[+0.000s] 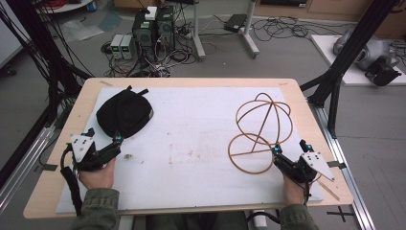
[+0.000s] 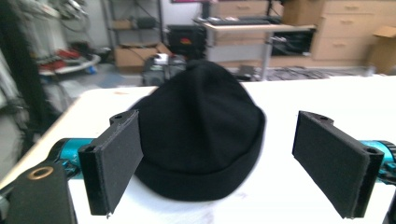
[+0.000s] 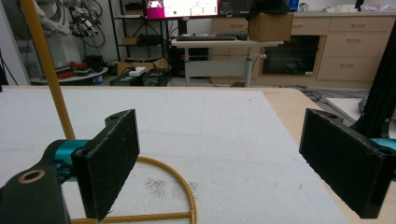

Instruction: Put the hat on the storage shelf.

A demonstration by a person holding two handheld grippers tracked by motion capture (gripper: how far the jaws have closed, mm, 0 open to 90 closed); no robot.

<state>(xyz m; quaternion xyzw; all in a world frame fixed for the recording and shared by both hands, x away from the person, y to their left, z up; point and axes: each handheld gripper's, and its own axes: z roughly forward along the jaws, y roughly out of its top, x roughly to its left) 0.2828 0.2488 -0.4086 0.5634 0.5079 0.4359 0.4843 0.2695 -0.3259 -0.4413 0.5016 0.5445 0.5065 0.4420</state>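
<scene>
A black knit hat [image 1: 124, 114] lies on the white mat [image 1: 191, 148] at the table's back left. My left gripper [image 1: 103, 135] is open just in front of it. In the left gripper view the hat [image 2: 201, 126] sits between and beyond the spread pads [image 2: 114, 163], apart from them. A tan wire stand [image 1: 262, 129], a domed cage on a flat ring, stands at the right. My right gripper [image 1: 291, 147] is open beside the ring's near right edge. In the right gripper view a stand rod [image 3: 48, 70] rises at the left, and the gripper [image 3: 233, 163] holds nothing.
The mat covers most of the wooden table [image 1: 57, 182]. Black frame posts [image 1: 352, 43] stand at both sides of the table. Computer towers [image 1: 153, 28] and tangled cables lie on the floor beyond the far edge. A desk [image 3: 226, 44] and drawers stand farther back.
</scene>
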